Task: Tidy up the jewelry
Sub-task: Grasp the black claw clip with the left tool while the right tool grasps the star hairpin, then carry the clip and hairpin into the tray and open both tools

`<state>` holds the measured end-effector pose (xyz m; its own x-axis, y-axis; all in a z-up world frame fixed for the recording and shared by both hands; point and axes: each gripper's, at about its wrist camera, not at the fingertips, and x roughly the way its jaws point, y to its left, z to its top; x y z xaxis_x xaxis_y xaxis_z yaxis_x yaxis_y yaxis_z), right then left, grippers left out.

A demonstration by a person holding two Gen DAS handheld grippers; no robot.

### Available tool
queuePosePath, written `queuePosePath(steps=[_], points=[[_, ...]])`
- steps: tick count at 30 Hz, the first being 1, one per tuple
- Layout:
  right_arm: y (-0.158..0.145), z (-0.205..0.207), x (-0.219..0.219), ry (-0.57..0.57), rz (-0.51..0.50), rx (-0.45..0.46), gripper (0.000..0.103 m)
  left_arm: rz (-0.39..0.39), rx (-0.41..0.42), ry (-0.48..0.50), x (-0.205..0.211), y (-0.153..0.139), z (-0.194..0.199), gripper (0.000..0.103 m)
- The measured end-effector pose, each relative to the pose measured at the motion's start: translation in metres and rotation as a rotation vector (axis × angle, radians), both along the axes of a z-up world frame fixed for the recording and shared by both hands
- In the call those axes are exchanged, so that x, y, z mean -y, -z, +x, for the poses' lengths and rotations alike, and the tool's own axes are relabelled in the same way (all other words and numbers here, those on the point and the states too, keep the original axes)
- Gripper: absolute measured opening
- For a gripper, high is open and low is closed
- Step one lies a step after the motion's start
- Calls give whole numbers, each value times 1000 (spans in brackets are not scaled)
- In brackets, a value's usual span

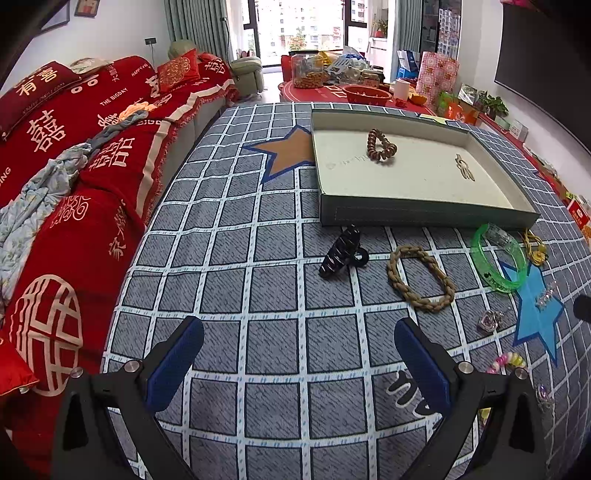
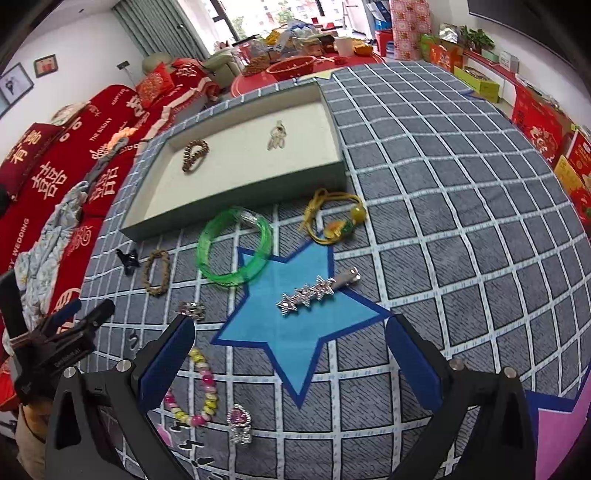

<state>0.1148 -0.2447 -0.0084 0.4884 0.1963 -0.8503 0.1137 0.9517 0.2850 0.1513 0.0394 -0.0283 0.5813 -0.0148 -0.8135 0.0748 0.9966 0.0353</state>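
Your right claw [image 2: 290, 373], spread wide and empty, is nearer the sparkly hair clip [image 2: 317, 290], which lies straight ahead on the surface's blue star [image 2: 291, 332], long axis slanting up-right.

bright daylight from far window [image 1: 295, 29], sharp, fisheye-bent edges

A shallow grey-green tray [image 2: 236, 212] with a cream floor lies on the checked table [image 2: 443, 221]; inside it a brown bead bracelet [image 2: 194, 155] and a pale pendant [image 2: 277, 136] lie well apart. In front of the tray lie a black hair clip [image 1: 341, 251], a braided tan bracelet [image 1: 421, 278], a clear green bangle [image 2: 234, 245] and a yellow cord bracelet [image 2: 332, 218]. A sparkly star barrette [image 2: 314, 291] lies on a blue star. Nearer lie a silver ring [image 2: 192, 310], a pink-and-yellow bead bracelet [image 2: 201, 391] and a pink-stone ring [image 2: 240, 424].
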Motion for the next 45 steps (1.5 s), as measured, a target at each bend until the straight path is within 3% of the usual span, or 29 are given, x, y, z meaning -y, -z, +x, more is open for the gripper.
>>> queuePosePath(steps=[16,20,26,28,30,32,35,36,40,45], points=[[19,18,5,197,-101,-52,100,21,30,34,8,7,41,103],[23,27,-4,235,-186,-53,87,16,44,54,12,6,48,103],[25,36,-17,216,-298,-57,76,21,37,95,22,9,53,103],[23,35,-21,196,-304,-47,70,19,29,105,24,11,53,86],[22,33,-23,178,-308,-40,60,14,8,114,26,14,54,84],[20,29,-24,161,-310,-35,41,14,9,117,26,15,52,72],[18,25,-25,129,-313,-30,31,0,-4,124,26,17,51,57],[18,25,-25,123,-313,-29,31,-8,-4,129,26,16,50,47],[17,17,-18,98,-259,0,30,-2,4,128,26,15,46,47],[16,3,-5,93,-137,27,30,-57,28,128,22,2,36,47]])
